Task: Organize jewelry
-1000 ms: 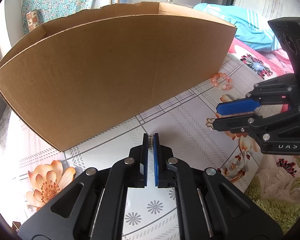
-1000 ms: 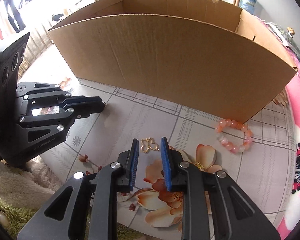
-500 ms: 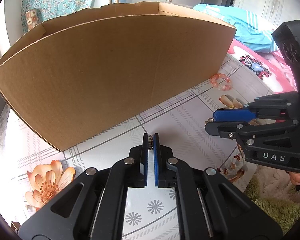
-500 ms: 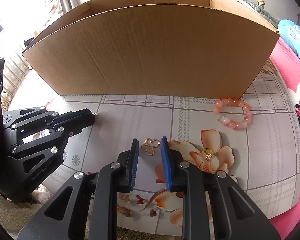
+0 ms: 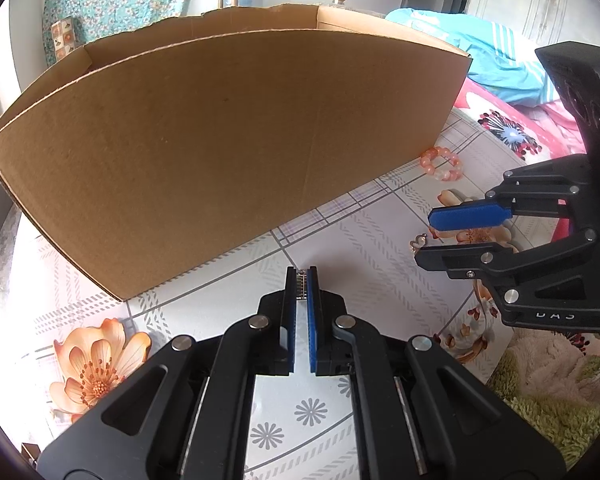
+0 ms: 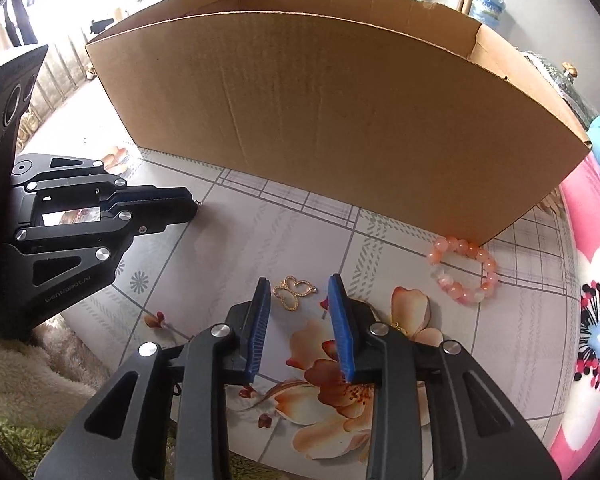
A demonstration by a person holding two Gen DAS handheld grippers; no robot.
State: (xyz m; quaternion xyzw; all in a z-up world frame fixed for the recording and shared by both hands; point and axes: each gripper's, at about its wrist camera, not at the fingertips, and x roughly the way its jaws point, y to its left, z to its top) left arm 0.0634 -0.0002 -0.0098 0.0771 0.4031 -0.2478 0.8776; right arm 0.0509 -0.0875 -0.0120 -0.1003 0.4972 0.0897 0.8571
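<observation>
A gold butterfly pendant (image 6: 295, 291) (image 5: 418, 240) lies flat on the flowered tablecloth (image 6: 220, 280). My right gripper (image 6: 299, 282) (image 5: 425, 238) hovers over it with the jaws opening. The pendant sits just beyond the gap between the blue pads (image 6: 260, 320), untouched. My left gripper (image 5: 301, 276) (image 6: 196, 210) is shut on a small silver piece (image 5: 301, 285) pinched at its fingertips, low over the cloth in front of the box. A bracelet of pink and white beads (image 6: 460, 246) (image 5: 427, 160) rests by the box's right corner.
A large open cardboard box (image 5: 220, 140) (image 6: 340, 100) stands right behind both grippers, its front wall close. A small gold charm (image 6: 398, 325) peeks out beside my right finger. A green shaggy rug (image 5: 540, 412) and pink bedding (image 6: 596, 280) lie past the table's rim.
My right gripper's jaws have spread wider and it has shifted a little over the butterfly pendant. The left gripper has stayed still, shut on the silver piece.
</observation>
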